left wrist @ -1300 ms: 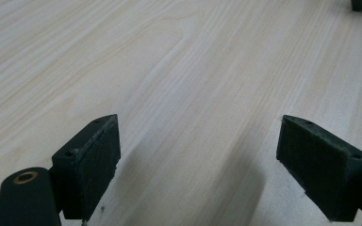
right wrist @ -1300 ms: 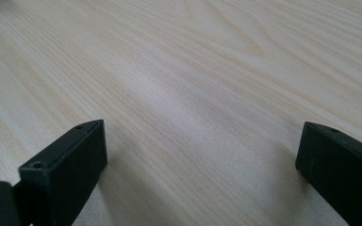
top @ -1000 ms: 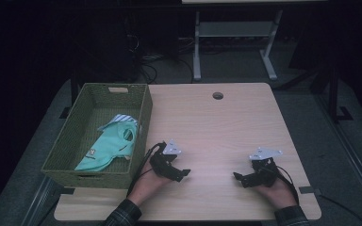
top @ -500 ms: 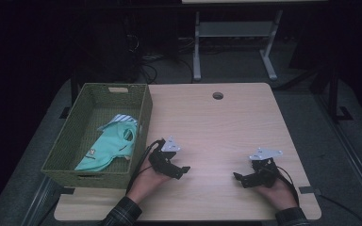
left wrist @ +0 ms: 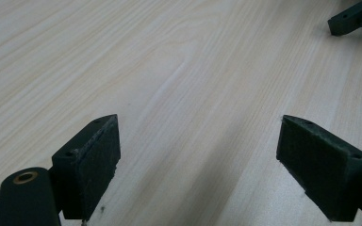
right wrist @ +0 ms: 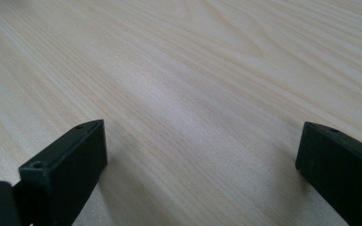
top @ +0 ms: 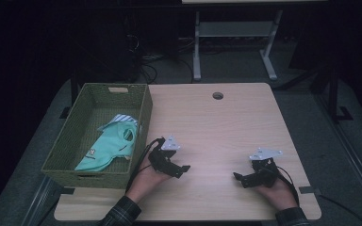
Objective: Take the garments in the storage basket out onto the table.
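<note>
Jaws of both grippers stand spread wide with nothing between them; each gripper view looks along its two black jaws onto bare wood grain.

Layout, largest item first:

1. Light wood-grain rectangular table [top: 217, 122]. Both grippers rest low over its near edge, well apart from each other.
2. Olive-green woven rectangular basket [top: 143, 120]. It stands on the left part of the table, its long axis running away from the person, its right wall near the left gripper.
3. Mint-green folded garment with a striped piece at its far end [top: 111, 143]. It lies inside the basket, on the floor of it, with its long axis running diagonally from the near-left corner toward the far-right wall.
4. Left gripper [top: 181, 169]. It sits just right of the basket's near-right corner, jaws pointing right, toward the table's middle and away from the garment.
5. Right gripper [top: 239, 179]. It sits well to the right, jaws pointing left, far from the basket.

Governing relation: the garment lies to the left of and beyond the left gripper, behind the basket wall. The left gripper is by far the nearer. Judgement: a reach for the garment would call for the left gripper to turn about, rise over the basket rim and descend across the garment's diagonal axis.
</note>
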A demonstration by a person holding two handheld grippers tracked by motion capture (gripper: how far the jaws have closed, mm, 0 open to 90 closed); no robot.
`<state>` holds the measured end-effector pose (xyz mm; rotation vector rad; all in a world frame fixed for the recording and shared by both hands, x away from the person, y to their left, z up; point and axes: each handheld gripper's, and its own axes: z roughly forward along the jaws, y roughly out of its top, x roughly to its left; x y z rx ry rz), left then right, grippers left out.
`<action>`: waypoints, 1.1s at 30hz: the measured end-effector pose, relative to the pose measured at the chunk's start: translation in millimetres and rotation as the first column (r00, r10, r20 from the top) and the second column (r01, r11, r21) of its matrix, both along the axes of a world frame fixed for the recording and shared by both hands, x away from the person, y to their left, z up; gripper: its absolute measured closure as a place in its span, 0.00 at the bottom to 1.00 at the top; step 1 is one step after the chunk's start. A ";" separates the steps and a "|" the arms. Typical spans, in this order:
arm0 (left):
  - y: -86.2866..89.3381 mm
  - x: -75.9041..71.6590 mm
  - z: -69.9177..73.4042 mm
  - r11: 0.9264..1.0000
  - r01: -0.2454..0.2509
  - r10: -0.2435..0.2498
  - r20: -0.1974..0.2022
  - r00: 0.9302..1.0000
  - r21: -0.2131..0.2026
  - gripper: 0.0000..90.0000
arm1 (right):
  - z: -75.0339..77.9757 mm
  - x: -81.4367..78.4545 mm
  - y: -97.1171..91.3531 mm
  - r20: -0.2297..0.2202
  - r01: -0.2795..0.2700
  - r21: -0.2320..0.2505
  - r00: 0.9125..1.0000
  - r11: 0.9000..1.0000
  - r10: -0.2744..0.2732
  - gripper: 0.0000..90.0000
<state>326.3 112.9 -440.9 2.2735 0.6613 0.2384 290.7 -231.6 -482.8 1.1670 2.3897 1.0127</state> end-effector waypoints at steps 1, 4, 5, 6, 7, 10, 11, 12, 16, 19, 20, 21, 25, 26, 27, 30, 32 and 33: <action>0.2 0.1 1.4 1.000 0.002 -0.002 0.004 1.000 0.000 0.15 | 0.0 0.1 0.0 0.001 0.000 0.000 1.000 1.000 0.000 0.03; 0.8 0.2 5.4 1.000 -0.001 0.001 0.007 1.000 -0.006 0.15 | 0.0 0.0 0.0 0.000 0.000 0.000 1.000 1.000 0.000 0.03; 0.8 0.2 5.4 1.000 -0.001 0.001 0.007 1.000 -0.006 0.15 | 0.0 0.0 0.0 0.000 0.000 0.000 1.000 1.000 0.000 0.03; 1.0 0.0 6.2 1.000 -0.003 0.003 0.008 1.000 -0.009 0.15 | 0.0 0.0 0.1 0.000 0.001 0.000 1.000 1.000 -0.001 0.03; 1.1 0.1 6.8 1.000 -0.003 0.003 0.009 1.000 -0.005 0.15 | 0.0 0.0 0.0 0.000 0.001 0.000 1.000 1.000 -0.001 0.03; 0.7 0.0 7.2 1.000 -0.004 0.004 0.004 1.000 -0.003 0.15 | 0.0 0.0 0.0 0.000 0.000 0.000 1.000 1.000 0.000 0.03; 0.5 -0.3 7.7 1.000 -0.004 0.004 0.005 1.000 -0.003 0.15 | 0.0 0.0 0.0 0.000 0.000 0.000 1.000 1.000 0.000 0.03; 0.4 -0.5 8.7 1.000 -0.004 0.004 0.005 1.000 -0.004 0.15 | 0.0 0.0 0.0 0.000 0.000 0.000 1.000 1.000 0.000 0.03; 0.5 -0.7 12.4 1.000 -0.006 0.006 0.005 1.000 -0.005 0.15 | 0.0 0.0 0.0 0.000 -0.001 0.000 1.000 1.000 0.001 0.03; 0.4 -0.8 15.3 1.000 -0.006 0.006 0.011 1.000 -0.007 0.15 | 0.0 -0.1 0.1 0.000 0.000 0.000 1.000 1.000 0.000 0.03; 0.5 -0.9 16.8 1.000 -0.006 0.006 0.011 1.000 -0.008 0.15 | 0.0 -0.1 0.1 0.000 0.000 0.000 1.000 1.000 0.000 0.03; 0.8 -0.4 18.1 1.000 -0.002 0.002 0.014 1.000 -0.007 0.15 | 0.0 -0.1 0.1 0.000 -0.001 0.000 1.000 1.000 0.001 0.03; 1.3 0.4 20.3 1.000 -0.004 0.004 0.003 1.000 -0.021 0.15 | 0.1 -0.1 0.0 0.000 -0.002 0.000 1.000 1.000 0.002 0.03; 1.3 0.4 20.9 1.000 -0.005 0.005 0.003 1.000 -0.019 0.15 | 0.1 -0.1 0.0 0.000 -0.002 0.000 1.000 1.000 0.002 0.03; 1.3 0.2 21.8 1.000 -0.006 0.006 0.004 1.000 -0.021 0.15 | 0.2 -0.1 0.0 -0.001 -0.003 -0.001 1.000 1.000 0.003 0.03; 1.5 0.1 24.1 1.000 -0.001 0.001 0.003 1.000 -0.022 0.15 | 0.2 -0.1 -0.1 -0.002 -0.004 -0.002 1.000 1.000 0.004 0.03; 1.3 -0.3 26.3 1.000 0.008 -0.008 0.005 1.000 -0.019 0.15 | 0.2 -0.1 0.0 -0.002 -0.004 -0.002 1.000 1.000 0.004 0.03; 1.3 -0.3 26.3 1.000 0.008 -0.008 0.005 1.000 -0.019 0.16 | 0.2 -0.1 0.0 -0.002 -0.004 -0.002 1.000 1.000 0.004 0.03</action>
